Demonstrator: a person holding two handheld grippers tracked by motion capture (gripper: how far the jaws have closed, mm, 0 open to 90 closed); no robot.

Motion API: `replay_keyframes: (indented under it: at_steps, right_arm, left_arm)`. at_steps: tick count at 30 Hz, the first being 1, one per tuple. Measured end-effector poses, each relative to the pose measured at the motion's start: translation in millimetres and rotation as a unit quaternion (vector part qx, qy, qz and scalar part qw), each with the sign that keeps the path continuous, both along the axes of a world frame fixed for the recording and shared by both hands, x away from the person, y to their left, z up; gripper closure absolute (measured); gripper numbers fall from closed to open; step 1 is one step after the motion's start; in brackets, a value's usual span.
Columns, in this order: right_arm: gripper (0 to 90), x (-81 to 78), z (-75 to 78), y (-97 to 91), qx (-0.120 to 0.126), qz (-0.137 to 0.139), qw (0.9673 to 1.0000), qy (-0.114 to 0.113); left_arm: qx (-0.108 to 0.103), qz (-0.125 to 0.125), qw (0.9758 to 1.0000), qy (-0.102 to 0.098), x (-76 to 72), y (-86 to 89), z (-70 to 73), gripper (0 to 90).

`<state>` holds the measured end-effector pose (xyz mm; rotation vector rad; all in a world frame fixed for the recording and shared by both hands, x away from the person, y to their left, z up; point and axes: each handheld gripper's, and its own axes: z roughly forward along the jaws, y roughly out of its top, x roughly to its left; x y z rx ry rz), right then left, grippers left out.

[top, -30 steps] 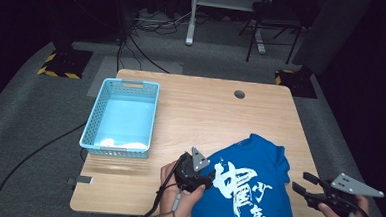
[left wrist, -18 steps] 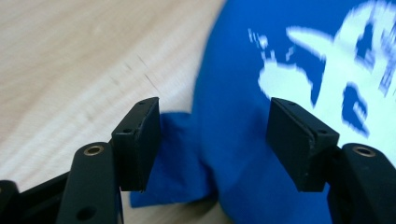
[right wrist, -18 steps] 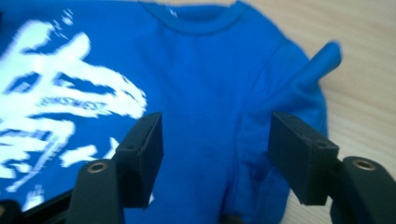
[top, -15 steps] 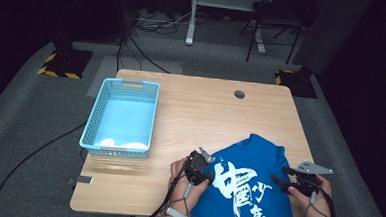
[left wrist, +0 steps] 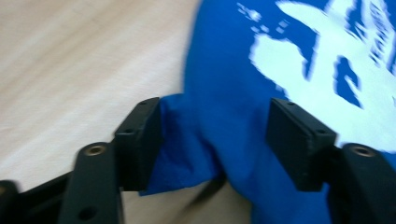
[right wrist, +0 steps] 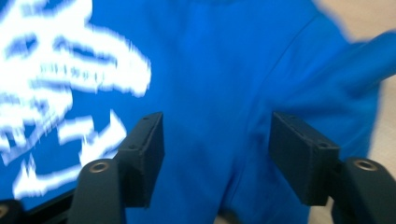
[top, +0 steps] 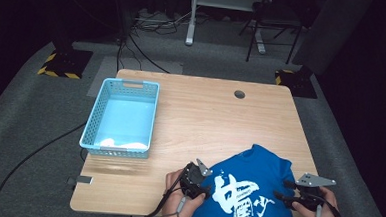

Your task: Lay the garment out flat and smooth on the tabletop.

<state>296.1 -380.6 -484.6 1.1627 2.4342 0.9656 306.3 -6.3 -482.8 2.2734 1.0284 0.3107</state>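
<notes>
A blue T-shirt (top: 249,191) with a white print lies flat at the lower right of the high view, on the near part of the wooden bench (top: 205,119); its bottom hem runs off the lower edge of the frame.

The left hand-held gripper (top: 200,183) sits at the shirt's left edge, lower middle of the high view, with the person's hand behind it. In the left gripper view its jaws stand fairly wide, and a bunched fold of the shirt's edge (left wrist: 196,140) lies between them. The left pad (left wrist: 140,140) sits right at the cloth, while the right pad is over the fabric. The picture is blurred, so I cannot tell whether either pad presses.

The right hand-held gripper (top: 283,191) is at the shirt's right edge, lower right of the high view, with its grey three-cornered plate on top. In the right gripper view its jaws are also fairly wide, with blue cloth (right wrist: 219,140) spread under and between them. No clamp on the cloth shows. Its jaws have just been opening, then eased in slightly.

A light blue basket (top: 99,133) stands well apart at the middle left of the high view, on the bench's left side. A round hole (top: 239,94) marks the bench's far side.
</notes>
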Motion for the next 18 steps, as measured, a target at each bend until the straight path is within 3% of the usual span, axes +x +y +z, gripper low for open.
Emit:
replay_keyframes:
  at_steps: [2, 6, 8, 10, 12, 15, 18]
  right_arm:
    - [34.4, 2.8, 3.3, -2.1, 0.018, -0.017, 0.9995, -0.019]
    - [32.3, 16.3, 1.3, -4.6, 0.02, -0.044, 0.998, -0.04]
    - [31.4, 24.0, -4.3, -6.8, 0.002, -0.062, 0.9967, -0.052]
    - [31.1, 29.3, -10.9, -9.0, -0.004, -0.075, 0.9958, -0.052]
    - [29.3, 31.4, -17.0, -9.7, -0.003, -0.08, 0.9958, -0.045]
    - [29.0, 30.1, -20.9, -10.0, 0.011, -0.085, 0.9948, -0.054]
    - [29.0, 29.4, -21.5, -10.9, 0.015, -0.083, 0.9949, -0.054]
  left_arm:
    - [0.001, 0.022, 0.9997, -0.014, 3.7, 3.7, 1.0, 29.0]
    - [-0.02, 0.051, 0.9982, -0.025, 14.7, 9.3, 1.4, 27.8]
    - [-0.024, 0.065, 0.9974, -0.021, 22.9, 12.5, 0.1, 25.8]
    - [-0.032, 0.079, 0.9964, -0.006, 31.7, 16.2, -2.2, 22.9]
    - [-0.041, 0.084, 0.9956, 0.009, 37.3, 17.6, -4.1, 22.0]
    - [-0.048, 0.081, 0.9955, 0.008, 39.0, 13.7, -4.5, 23.9]
    - [-0.065, 0.072, 0.9952, -0.011, 38.2, 5.3, 2.5, 23.9]
